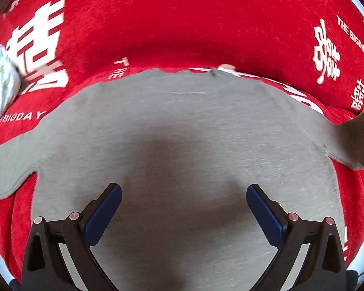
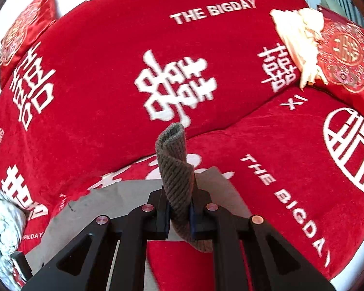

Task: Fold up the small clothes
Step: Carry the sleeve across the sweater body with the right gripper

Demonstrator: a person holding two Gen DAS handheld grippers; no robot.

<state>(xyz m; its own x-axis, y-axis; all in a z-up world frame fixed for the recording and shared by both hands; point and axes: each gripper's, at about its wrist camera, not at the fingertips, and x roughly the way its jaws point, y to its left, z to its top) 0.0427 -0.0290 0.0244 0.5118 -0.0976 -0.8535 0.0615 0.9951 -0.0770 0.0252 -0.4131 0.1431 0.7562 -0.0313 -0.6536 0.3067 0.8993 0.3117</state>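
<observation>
A grey long-sleeved top [image 1: 182, 126] lies spread flat on the red sofa cover [image 1: 182, 24]. My left gripper [image 1: 184, 189] hovers over the top's middle, open, with nothing between its blue pads. One sleeve trails off to the left [image 1: 9, 169]. The other sleeve [image 1: 359, 140] rises off the cover at the right edge. In the right wrist view, my right gripper [image 2: 179, 208] is shut on that sleeve's ribbed cuff [image 2: 174, 165], which sticks up past the fingertips. The flat grey body [image 2: 123, 194] shows below and to the left of it.
A crumpled white patterned garment [image 1: 0, 80] [image 2: 2, 218] lies at the left. A cream cloth [image 2: 296, 41] rests against a red embroidered cushion [image 2: 347, 55] at the right. Another red cushion [image 2: 24, 31] stands far left. The sofa back [image 2: 157, 60] rises behind.
</observation>
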